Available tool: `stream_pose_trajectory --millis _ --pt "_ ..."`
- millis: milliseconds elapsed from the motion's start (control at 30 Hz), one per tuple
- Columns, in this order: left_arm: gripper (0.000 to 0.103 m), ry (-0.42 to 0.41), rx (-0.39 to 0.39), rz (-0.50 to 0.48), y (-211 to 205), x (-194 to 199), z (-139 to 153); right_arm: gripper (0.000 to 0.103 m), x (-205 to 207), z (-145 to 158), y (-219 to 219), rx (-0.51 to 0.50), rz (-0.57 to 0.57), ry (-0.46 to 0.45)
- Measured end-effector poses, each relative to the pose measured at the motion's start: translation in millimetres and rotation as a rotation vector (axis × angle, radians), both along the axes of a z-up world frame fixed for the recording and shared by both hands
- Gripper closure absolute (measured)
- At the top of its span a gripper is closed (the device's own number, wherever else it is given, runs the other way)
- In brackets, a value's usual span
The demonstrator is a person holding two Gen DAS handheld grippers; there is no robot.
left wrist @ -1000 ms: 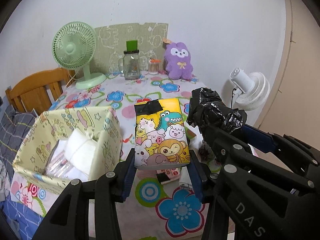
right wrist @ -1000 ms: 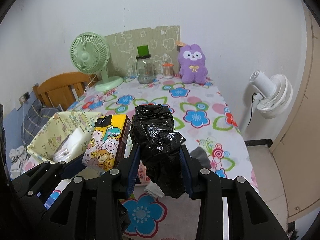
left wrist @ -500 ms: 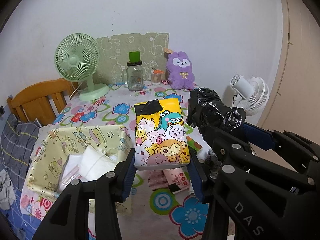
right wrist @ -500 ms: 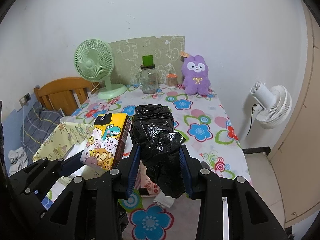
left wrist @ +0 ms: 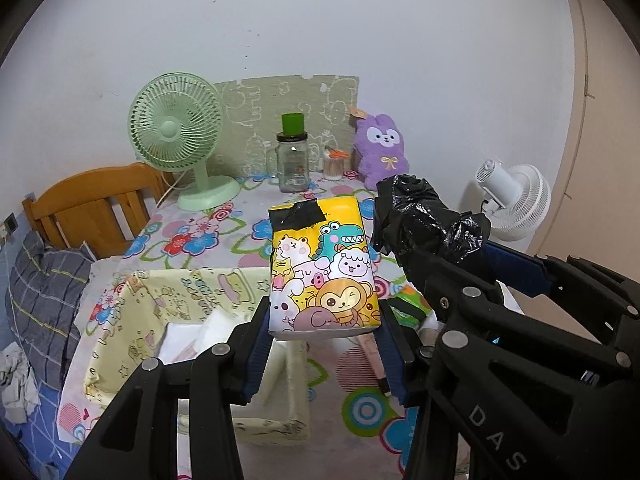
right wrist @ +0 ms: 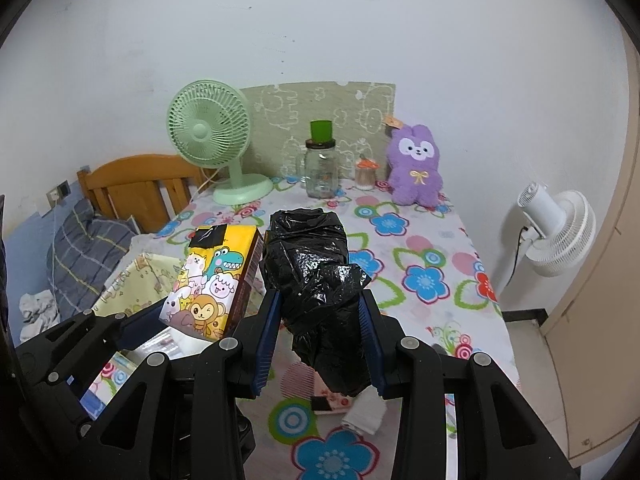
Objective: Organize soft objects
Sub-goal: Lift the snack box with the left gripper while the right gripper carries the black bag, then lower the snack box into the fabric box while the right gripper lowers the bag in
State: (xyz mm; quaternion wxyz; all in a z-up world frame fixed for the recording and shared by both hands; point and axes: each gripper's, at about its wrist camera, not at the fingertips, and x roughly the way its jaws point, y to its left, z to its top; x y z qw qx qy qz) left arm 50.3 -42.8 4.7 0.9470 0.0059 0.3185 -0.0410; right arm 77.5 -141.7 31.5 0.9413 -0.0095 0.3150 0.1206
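My left tongs (left wrist: 324, 344) grip a soft rectangular tissue pack (left wrist: 322, 270), glossy yellow with cartoon animals and a strip of black tape near its top; its blue pads press on both lower sides, and the pack hangs above the near left part of the tabletop (right wrist: 440, 256), over the fabric storage box (left wrist: 160, 308) at the left edge. My right tongs (right wrist: 320, 340) hold a crumpled, shiny black plastic bag bundle (right wrist: 316, 276), just beside the pack. The cloth on the tabletop has bright flowers. A fluffy purple plush (right wrist: 416, 172) sits at the far edge.
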Motion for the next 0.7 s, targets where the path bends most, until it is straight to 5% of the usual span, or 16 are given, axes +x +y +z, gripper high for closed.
stream_pose_trajectory --millis 700 --pt "0.053 0.016 0.011 0.067 64 12 -6 0.061 14 -1 64 -0.007 0.095 0.012"
